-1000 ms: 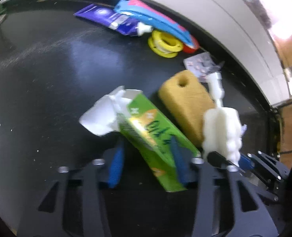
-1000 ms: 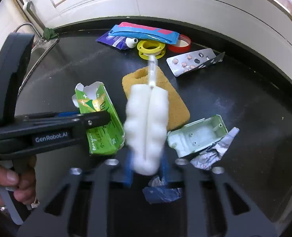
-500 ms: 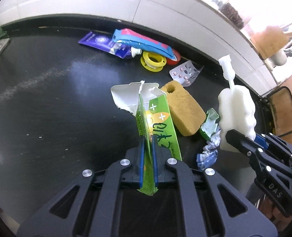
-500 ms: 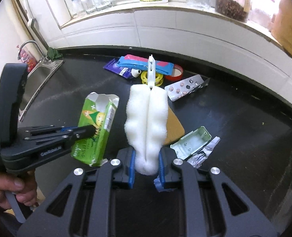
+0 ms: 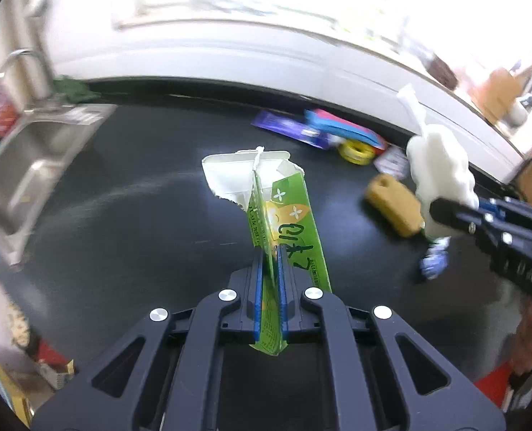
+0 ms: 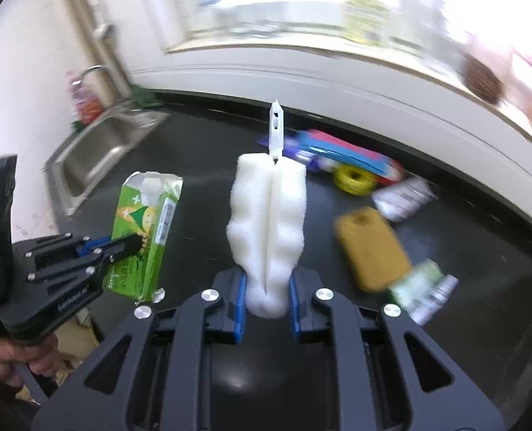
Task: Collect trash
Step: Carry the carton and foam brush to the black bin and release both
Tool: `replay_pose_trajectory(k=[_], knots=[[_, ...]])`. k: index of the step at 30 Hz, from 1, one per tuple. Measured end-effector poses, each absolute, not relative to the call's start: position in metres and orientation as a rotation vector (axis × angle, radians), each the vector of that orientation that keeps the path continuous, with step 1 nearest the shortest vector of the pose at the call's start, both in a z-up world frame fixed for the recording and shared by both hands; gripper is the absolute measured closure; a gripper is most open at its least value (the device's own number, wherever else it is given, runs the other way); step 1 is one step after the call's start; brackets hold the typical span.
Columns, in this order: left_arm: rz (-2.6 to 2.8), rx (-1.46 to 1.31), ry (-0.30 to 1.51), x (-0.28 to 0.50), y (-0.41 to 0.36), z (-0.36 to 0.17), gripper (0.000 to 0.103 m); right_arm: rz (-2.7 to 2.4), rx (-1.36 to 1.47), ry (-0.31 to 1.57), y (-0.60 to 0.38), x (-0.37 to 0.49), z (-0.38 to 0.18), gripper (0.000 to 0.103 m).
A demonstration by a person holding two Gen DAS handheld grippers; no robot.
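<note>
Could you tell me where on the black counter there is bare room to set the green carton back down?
The widest bare stretch of counter lies between the sink and the green carton held in the left gripper. Crowded: the back right, with the wrappers and yellow ring, and the right side around the yellow sponge.

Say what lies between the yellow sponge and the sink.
In the right wrist view, the held green carton and white foam brush hang between yellow sponge and sink.
</note>
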State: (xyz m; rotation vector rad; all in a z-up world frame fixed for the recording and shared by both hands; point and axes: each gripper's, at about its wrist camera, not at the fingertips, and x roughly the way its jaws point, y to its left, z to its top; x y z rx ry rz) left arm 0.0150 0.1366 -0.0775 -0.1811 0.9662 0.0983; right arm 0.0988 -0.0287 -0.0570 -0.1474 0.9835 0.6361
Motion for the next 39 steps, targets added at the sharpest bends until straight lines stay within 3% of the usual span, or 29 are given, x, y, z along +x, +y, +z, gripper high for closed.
replay_pose_trajectory(k=[8, 19, 30, 39], knots=[[0.415, -0.23, 0.917, -0.108, 0.251, -0.073, 0.097, 0.961, -0.252, 0.993, 0.128, 0.035, -0.055, 0.084], [0.661, -0.451, 1.039, -0.262, 0.356, -0.15, 0.097, 1.293, -0.47, 1.169, 0.295, -0.097, -0.123, 0.084], [0.605, -0.596, 1.108, -0.297, 0.398, -0.241, 0.096, 1.269, -0.644, 1.333, 0.368, -0.143, -0.222, 0.083], [0.568, -0.6, 1.13, -0.294, 0.418, -0.265, 0.096, 1.24, -0.689, 1.336, 0.385, -0.151, -0.244, 0.083]])
